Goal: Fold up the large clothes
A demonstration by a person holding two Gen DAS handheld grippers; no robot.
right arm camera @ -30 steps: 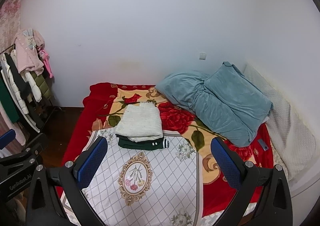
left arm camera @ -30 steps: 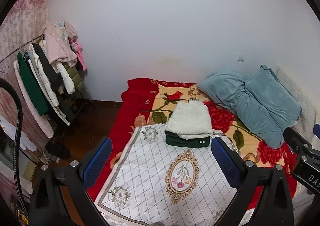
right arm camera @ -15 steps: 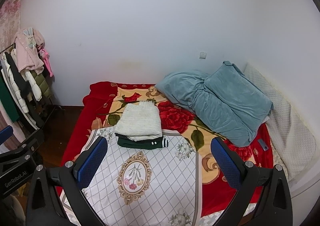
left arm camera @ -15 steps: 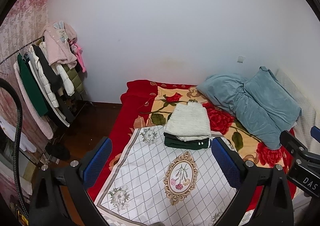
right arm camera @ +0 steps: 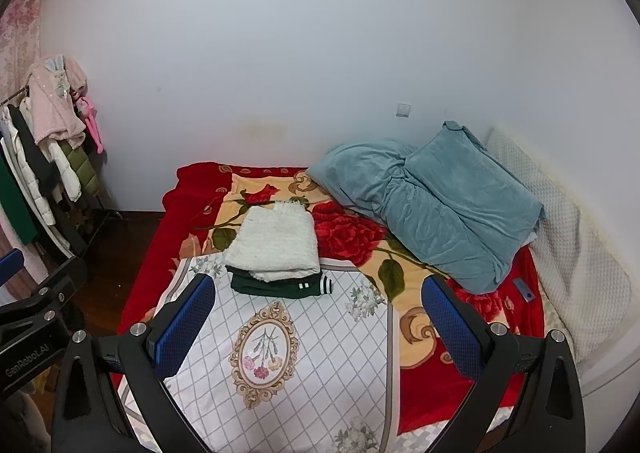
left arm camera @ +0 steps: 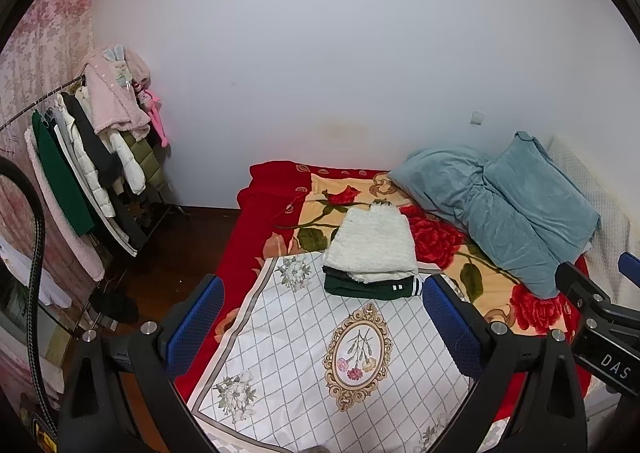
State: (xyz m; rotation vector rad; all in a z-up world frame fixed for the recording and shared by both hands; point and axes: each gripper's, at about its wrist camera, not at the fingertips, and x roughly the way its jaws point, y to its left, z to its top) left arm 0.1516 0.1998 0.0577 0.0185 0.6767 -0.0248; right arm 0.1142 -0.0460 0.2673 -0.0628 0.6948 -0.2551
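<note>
Both grippers have drifted slightly; nothing on the bed has shifted. Left gripper point(left arm camera: 323, 320) and right gripper point(right arm camera: 319, 317) hang spread and empty above the checked cloth point(right arm camera: 320, 349). White sweater point(left arm camera: 372, 244) hides most of the green garment point(left arm camera: 372, 288) beneath.

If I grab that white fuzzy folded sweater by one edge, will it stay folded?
Probably not: the white sweater looks soft and thick, so it would likely droop and unfold. It lies loose atop the green garment, so pushing may slide it.
</note>
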